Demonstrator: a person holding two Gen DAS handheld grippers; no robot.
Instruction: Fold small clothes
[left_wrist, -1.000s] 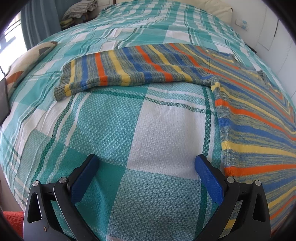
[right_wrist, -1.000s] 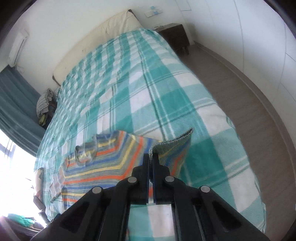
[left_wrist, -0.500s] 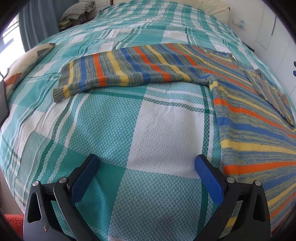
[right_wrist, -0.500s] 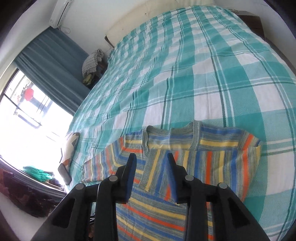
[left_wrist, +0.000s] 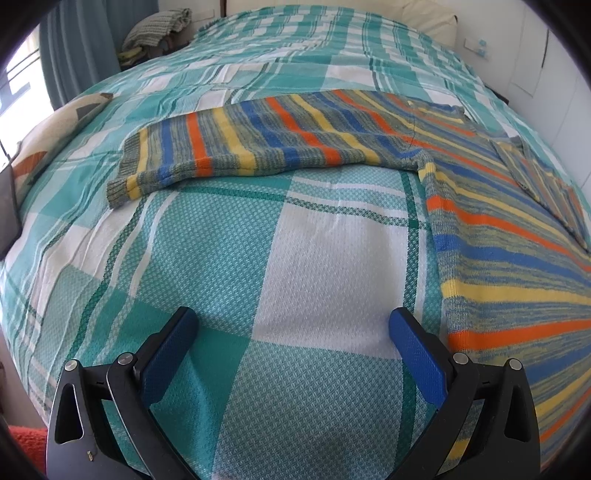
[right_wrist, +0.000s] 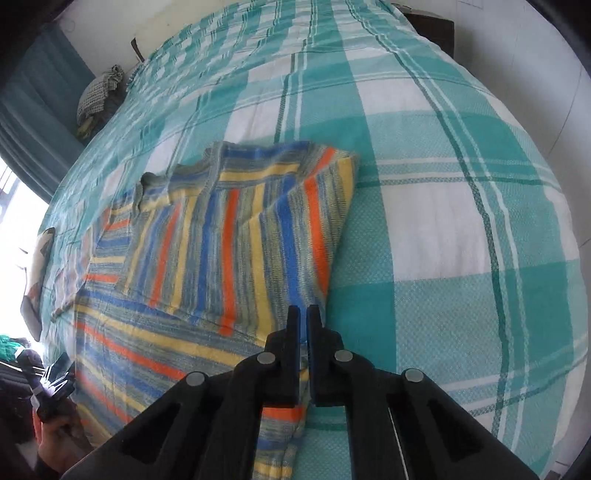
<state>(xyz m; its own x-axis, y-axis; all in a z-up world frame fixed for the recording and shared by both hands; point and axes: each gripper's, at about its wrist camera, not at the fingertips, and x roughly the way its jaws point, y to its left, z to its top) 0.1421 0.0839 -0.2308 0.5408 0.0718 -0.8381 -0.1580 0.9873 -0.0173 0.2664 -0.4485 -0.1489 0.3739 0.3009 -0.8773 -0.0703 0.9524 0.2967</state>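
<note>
A striped knit sweater (left_wrist: 480, 206) lies flat on a bed under a teal-and-white checked bedspread (left_wrist: 295, 258), part-way through being folded. At far left, its one sleeve still to be folded (left_wrist: 229, 147) stretches straight out across the spread, cuff toward the curtained window. Nearer the camera, the left gripper (left_wrist: 291, 332) hovers over bare bedspread just beside the sweater's hem, its blue-padded fingers (left_wrist: 413, 347) spread wide and holding nothing. Further right, the other sleeve (right_wrist: 236, 243) is already laid across the chest below the neckline, its stripes running across those of the body. At the garment's right-hand edge the right gripper (right_wrist: 300, 354) has just been closing; its fingers now stand all but clenched over the side seam, and whether any cloth is caught between them cannot be told from this view. By the look of it, one sleeve fold is done; the outstretched sleeve and the folding of the body still appear to remain.
</note>
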